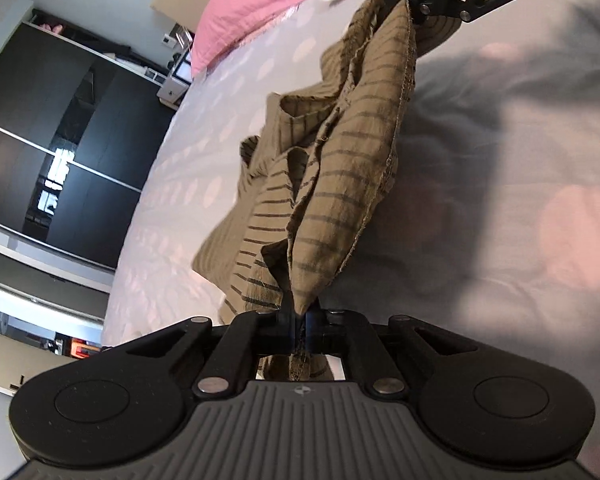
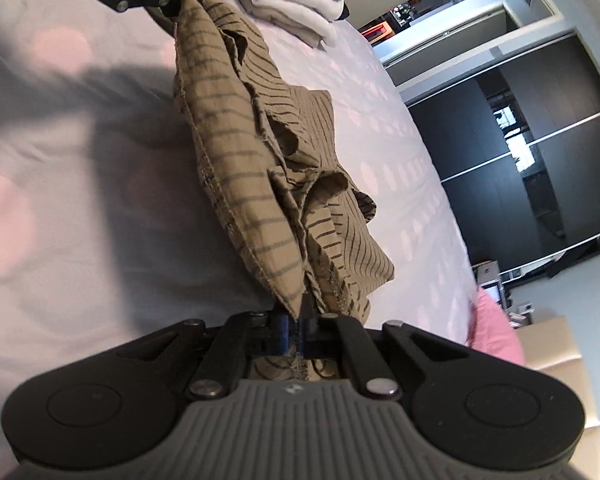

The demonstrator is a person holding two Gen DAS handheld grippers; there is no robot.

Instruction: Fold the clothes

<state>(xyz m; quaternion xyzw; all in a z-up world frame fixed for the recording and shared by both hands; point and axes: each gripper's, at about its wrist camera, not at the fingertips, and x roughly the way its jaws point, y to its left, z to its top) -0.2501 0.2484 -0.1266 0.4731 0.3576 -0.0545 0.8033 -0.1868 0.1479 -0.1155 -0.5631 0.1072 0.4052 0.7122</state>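
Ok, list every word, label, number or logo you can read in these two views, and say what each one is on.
No readable words or numbers in either view.
Left gripper: a small emblem on its grey ribbed housing, a symbol only, no letters.
Right gripper: the same small emblem, too small to make out.
Striped tan garment: no tag or print showing.
Clutter by the dark wardrobe: any labels too small and blurred to read.

A: L tongs [image 1: 300,330]?
B: Clamped tight, tips pinched together, angled down.
A: R tongs [image 2: 294,334]?
B: Same, pinched closed, facing the L ones, both raised, tilted downward.
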